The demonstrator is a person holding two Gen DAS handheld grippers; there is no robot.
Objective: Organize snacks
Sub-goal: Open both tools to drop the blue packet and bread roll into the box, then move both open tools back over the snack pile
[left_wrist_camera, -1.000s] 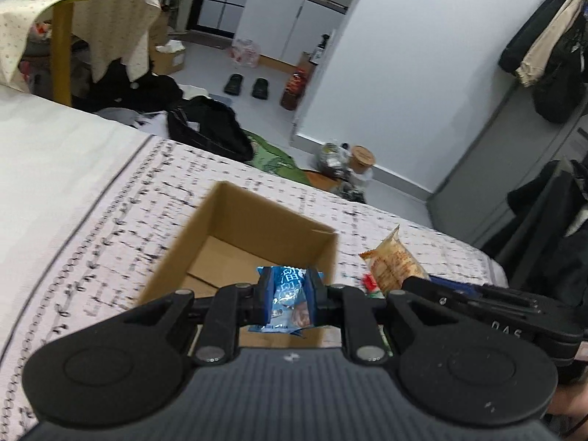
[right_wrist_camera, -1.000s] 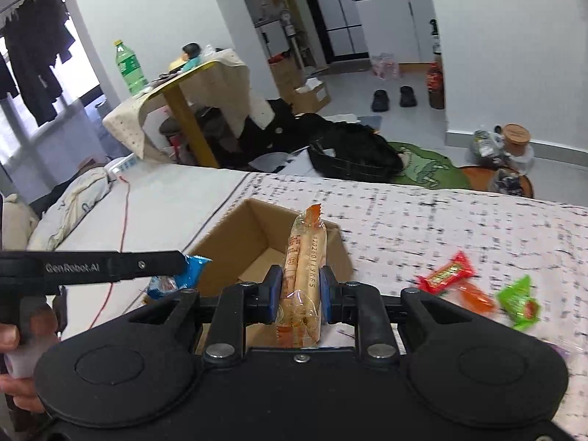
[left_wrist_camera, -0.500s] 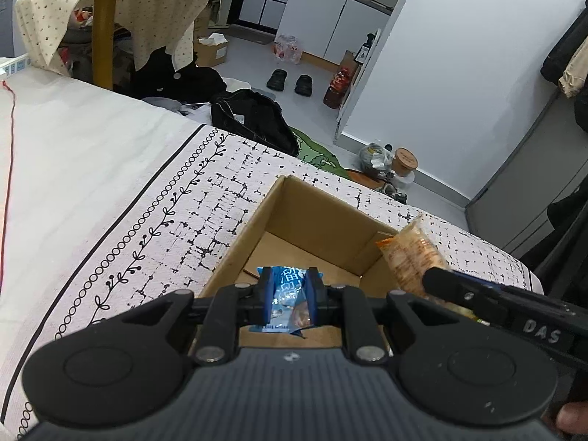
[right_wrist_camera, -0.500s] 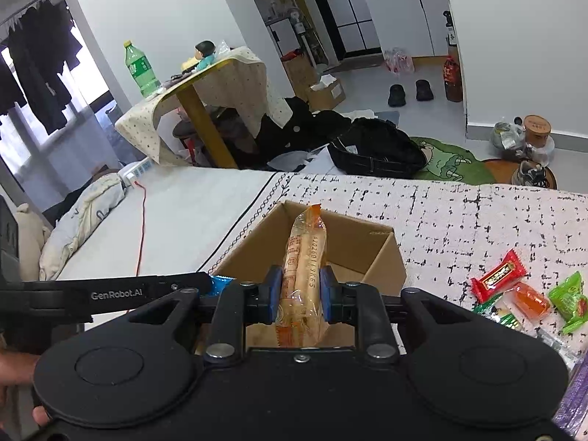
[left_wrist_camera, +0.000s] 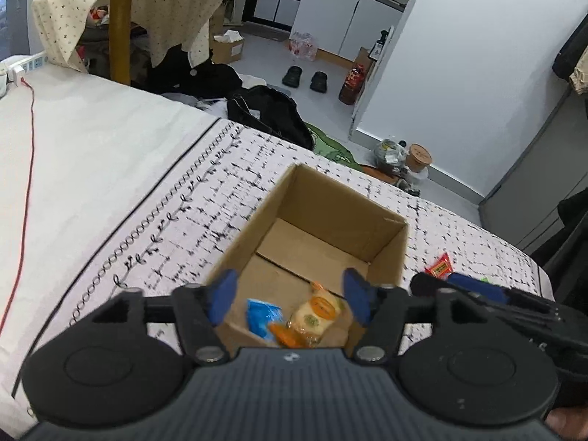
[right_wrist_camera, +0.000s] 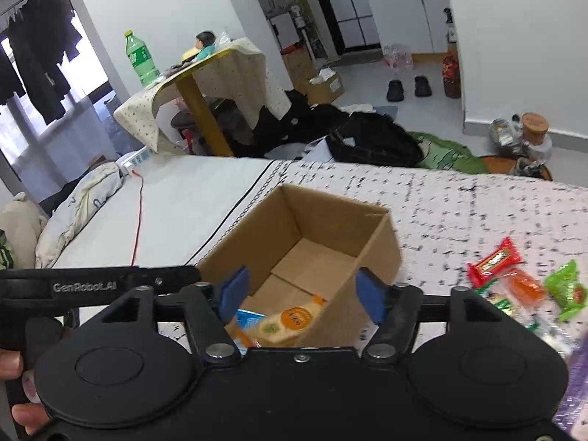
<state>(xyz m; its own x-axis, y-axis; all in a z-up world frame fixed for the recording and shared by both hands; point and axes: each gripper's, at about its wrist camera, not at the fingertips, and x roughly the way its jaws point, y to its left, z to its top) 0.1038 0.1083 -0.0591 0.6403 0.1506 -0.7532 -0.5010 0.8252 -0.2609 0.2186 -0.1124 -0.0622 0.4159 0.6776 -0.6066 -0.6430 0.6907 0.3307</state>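
Now that both my left gripper and right gripper have sprung wide apart, the small blue packet and long orange-and-clear cracker sleeve lie inside the open cardboard box on the bed, so more loose wrapped snacks come next, I'd guess.

We can read one piece of lettering: "GenRobot.AI" in pale letters on the black bar of the left tool, seen in the right wrist view. The snack wrappers in the cardboard box and on the bed carry print we cannot make out, and the label on the green bottle is too small to read.
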